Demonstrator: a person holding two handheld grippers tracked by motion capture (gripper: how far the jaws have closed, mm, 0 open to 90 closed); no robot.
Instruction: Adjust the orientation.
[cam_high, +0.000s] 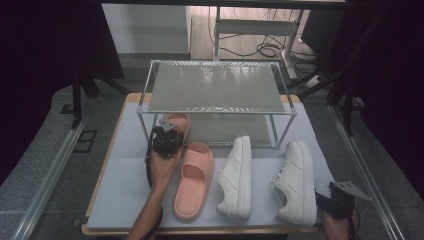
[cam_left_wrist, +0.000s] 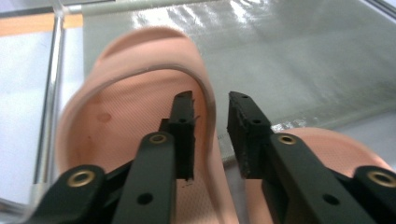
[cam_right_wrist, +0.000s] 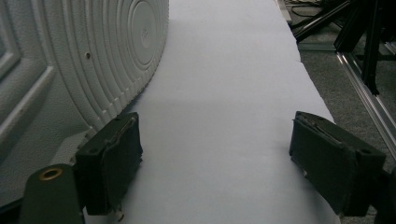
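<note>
1. Left claw (cam_left_wrist: 210, 133) at rear pink slide (cam_left_wrist: 140, 126): jaws slightly apart, straddling the slide's side wall, pads not pressing. No grip.
2. Slide on lower rack (cam_high: 150, 90) shelf, toe pointing away from claw, long axis running front to back. Left hand (cam_high: 162, 165) much nearer than right.
3. Second slide (cam_high: 195, 180) on table (cam_high: 125, 200), just right of left hand.
4. Two white sneakers (cam_high: 237, 177) farther right, lying on their sides.
5. Right claw (cam_right_wrist: 215, 163) wide apart, empty, low on table beside right sneaker's (cam_right_wrist: 70, 60) sole.
6. Rack post (cam_left_wrist: 49, 102) close on slide's left: possible snag.
</note>
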